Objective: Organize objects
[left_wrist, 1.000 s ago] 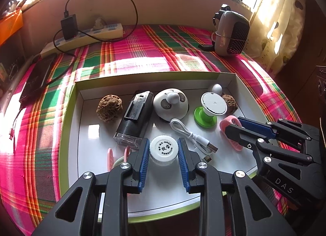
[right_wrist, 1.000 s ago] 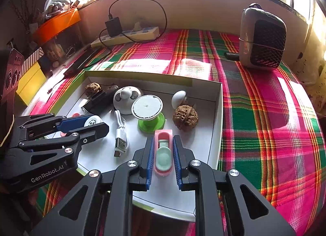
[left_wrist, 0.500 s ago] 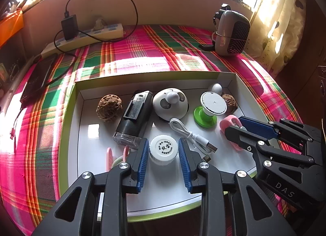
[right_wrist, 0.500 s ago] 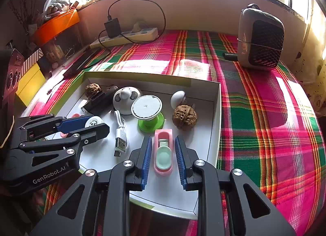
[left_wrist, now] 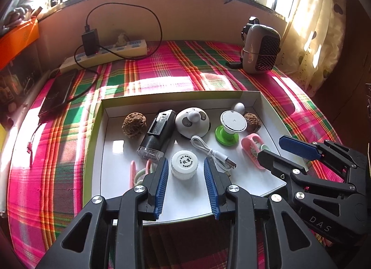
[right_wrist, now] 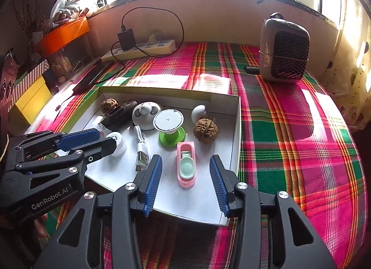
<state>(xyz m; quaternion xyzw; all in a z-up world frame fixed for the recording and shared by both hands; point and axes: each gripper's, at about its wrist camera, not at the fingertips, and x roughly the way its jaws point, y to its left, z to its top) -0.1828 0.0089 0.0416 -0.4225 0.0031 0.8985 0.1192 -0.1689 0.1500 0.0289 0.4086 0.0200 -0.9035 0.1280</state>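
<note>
A white shallow box (left_wrist: 109, 153) (right_wrist: 235, 134) on the plaid cloth holds small objects. My left gripper (left_wrist: 185, 171) is open, its pads on either side of a small white round jar (left_wrist: 184, 168) without touching it. My right gripper (right_wrist: 185, 176) is open around a pink and mint toy (right_wrist: 186, 167), also clear of it. The box also holds two walnuts (left_wrist: 134, 124) (right_wrist: 205, 129), a black device (left_wrist: 157, 134), a panda fan (left_wrist: 192, 121), a green and white stand (right_wrist: 170, 127), a white USB cable (left_wrist: 213, 153) and a white egg shape (right_wrist: 198, 111).
A small heater (right_wrist: 284, 51) stands at the back right. A power strip with a black charger (left_wrist: 104, 51) lies along the back wall. A dark phone (left_wrist: 58, 92) lies at the left. Orange and yellow boxes (right_wrist: 62, 34) stand beyond the left edge.
Both grippers have opened wider and drawn back and up. The white jar and the pink toy stay lying in the box.
</note>
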